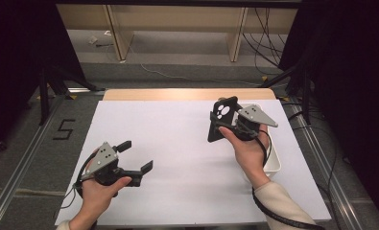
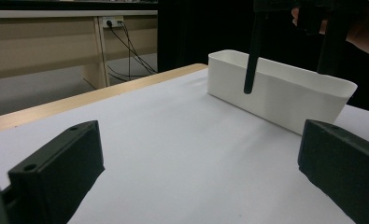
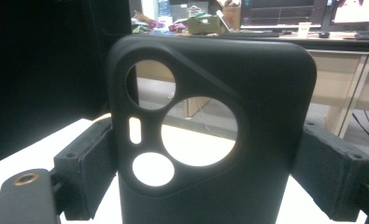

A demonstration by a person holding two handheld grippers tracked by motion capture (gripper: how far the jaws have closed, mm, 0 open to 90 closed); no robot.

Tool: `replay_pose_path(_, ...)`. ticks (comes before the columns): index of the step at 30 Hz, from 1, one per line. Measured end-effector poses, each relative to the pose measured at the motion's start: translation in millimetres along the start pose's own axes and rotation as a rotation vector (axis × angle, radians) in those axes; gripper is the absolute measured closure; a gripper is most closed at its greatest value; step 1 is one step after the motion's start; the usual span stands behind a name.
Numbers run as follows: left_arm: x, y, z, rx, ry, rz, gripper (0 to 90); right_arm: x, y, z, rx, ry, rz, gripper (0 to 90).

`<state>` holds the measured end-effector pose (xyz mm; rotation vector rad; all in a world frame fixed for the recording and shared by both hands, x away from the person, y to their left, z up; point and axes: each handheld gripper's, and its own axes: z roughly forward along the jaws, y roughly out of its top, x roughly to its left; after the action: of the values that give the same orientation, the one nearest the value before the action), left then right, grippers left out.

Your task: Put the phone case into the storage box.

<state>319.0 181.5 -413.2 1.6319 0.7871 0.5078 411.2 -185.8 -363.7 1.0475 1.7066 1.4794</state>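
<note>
Lifted already: black phone case clamped upright in right tongs, beside white bin. Left tongs agape, empty, low over bench. Placement probably left; goal unstated.

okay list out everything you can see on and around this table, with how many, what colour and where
phone case: one, black, upright, clamped in the right gripper, above the table beside the bin
bin: one, white, oblong, at the table's right edge
table cover: one, white, over a wooden top
number 5 mark: one, black, on the floor left of the table
cables: several, dark, on the floor beyond the table
left gripper: one, black, jaws open, low over the table's near left
right gripper: one, black, shut on the case
hands: two, holding the grippers
</note>
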Motion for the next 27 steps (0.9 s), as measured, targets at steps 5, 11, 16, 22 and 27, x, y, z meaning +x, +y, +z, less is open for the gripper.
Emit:
replay_pose_path(5, -0.4, -0.4, 0.5, 0.004, -0.001, 0.001, 0.0, -4.0, 2.6, -1.3, -0.004, -0.012, 0.004, 15.1)
replay_pose_path(11, 0.3, -0.8, 0.7, 0.005, 0.003, 0.0, 0.0, -8.1, 4.5, -2.4, -0.014, -0.027, 0.007, 15.1)
replay_pose_path(16, 0.1, -0.9, 1.3, 0.005, 0.001, 0.0, 0.0, -10.5, 6.2, -3.6, -0.016, -0.033, 0.014, 15.1)
replay_pose_path(22, 0.1, -0.9, 1.3, 0.005, 0.001, 0.0, 0.0, -12.7, 7.4, -4.5, -0.018, -0.041, 0.015, 15.1)
replay_pose_path(27, 0.1, -0.9, 1.3, 0.004, 0.002, 0.001, 0.0, -16.0, 9.7, -5.9, -0.028, -0.051, 0.021, 15.1)
